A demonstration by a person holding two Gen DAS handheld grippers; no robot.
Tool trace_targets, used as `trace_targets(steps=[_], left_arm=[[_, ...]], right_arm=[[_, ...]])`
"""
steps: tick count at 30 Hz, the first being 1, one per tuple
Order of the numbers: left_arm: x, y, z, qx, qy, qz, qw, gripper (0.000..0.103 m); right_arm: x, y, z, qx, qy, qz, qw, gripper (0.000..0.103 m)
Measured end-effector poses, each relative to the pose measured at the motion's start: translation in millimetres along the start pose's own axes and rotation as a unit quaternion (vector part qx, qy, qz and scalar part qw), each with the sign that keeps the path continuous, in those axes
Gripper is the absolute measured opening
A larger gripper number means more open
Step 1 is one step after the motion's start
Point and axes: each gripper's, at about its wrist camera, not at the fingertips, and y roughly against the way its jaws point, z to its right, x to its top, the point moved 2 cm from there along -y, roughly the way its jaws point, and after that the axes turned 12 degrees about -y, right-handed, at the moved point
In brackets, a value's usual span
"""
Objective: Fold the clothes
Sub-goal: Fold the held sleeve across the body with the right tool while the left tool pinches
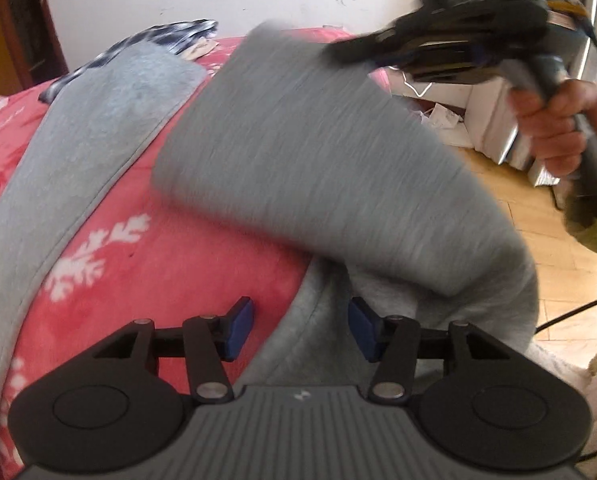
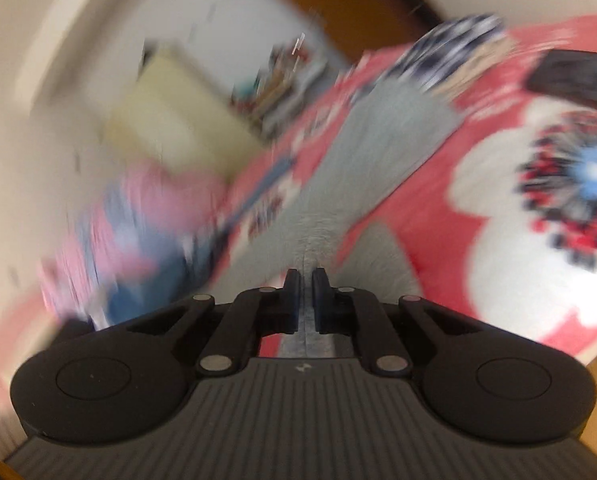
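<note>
Bedspread, red fleece with white leaf print [image 1: 146,264], underlies all. Grey knit garment [image 1: 298,152] lies across it, one end lifted. Dark patterned cloth [image 1: 162,38] lies beyond, near wall. Right gripper [image 2: 306,298] pinches garment edge. Left gripper [image 1: 300,330] spread, straddling garment hem, pads clear.

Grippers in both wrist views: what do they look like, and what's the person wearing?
Each gripper, left and right, has a ribbed grey body, two round black side housings, black linkage arms with silver pivot pins and blue finger pads. From the left wrist view, the right one is a black pistol-grip unit with a trailing black cable. The right hand's sleeve is fuzzy olive-green.
</note>
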Motion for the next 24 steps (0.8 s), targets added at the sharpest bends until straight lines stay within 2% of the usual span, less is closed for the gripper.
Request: trace_targets(steps=[2,5,6,8,9,11,12,13,14,17,19,21,24], left_arm=[[1.9,-1.1,2.6,0.004,-0.003,-0.002,1.0,0.053],[4.0,-1.2,5.2,0.011,-0.002,-0.004,0.9999,0.051],[6.0,-2.1,5.6,0.015,0.001,-0.006,0.9999,0.049],[8.8,-3.9,5.8,0.026,0.009,-0.012,0.9995,0.04],[9.8,-3.9,6.0,0.03,0.012,-0.016,0.9993,0.039],[12.4,-1.1,6.0,0.035,0.018,-0.02,0.999,0.032],[14.2,-0.1,5.7,0.04,0.017,-0.021,0.9988,0.029],[15.5,2.3,7.4,0.046,0.015,-0.021,0.9986,0.021],[17.8,4.5,8.0,0.051,0.014,-0.019,0.9984,0.009],[24.8,23.1,5.2,0.061,0.046,0.009,0.997,0.005],[27.7,47.4,0.5,0.073,0.078,0.046,0.9932,0.005],[29.0,72.4,-5.6,0.091,0.108,0.088,0.986,0.005],[27.9,92.8,-20.4,0.158,0.131,0.123,0.9709,0.005]], right_arm=[[-3.4,35.1,21.1,-0.002,-0.048,0.059,0.997,0.005],[-16.3,83.9,61.1,-0.01,-0.132,0.131,0.983,0.005],[-22.8,95.6,75.6,-0.012,-0.162,0.145,0.976,0.005],[-35.9,108.8,100.8,-0.016,-0.214,0.158,0.964,0.005],[-41.5,112.6,111.0,-0.014,-0.235,0.162,0.958,0.005],[-48.3,110.5,120.9,0.001,-0.258,0.165,0.952,0.005],[-49.2,109.3,121.4,0.01,-0.262,0.166,0.951,0.005],[-48.7,108.3,120.0,0.018,-0.262,0.168,0.95,0.005],[-46.6,106.6,117.9,0.025,-0.259,0.168,0.951,0.005],[-38.0,103.3,111.3,0.04,-0.246,0.168,0.954,0.005],[-33.1,104.7,107.2,0.047,-0.234,0.167,0.956,0.005],[-30.6,108.4,106.1,0.05,-0.225,0.17,0.958,0.005],[-32.7,113.2,111.1,0.044,-0.221,0.17,0.959,0.005]])
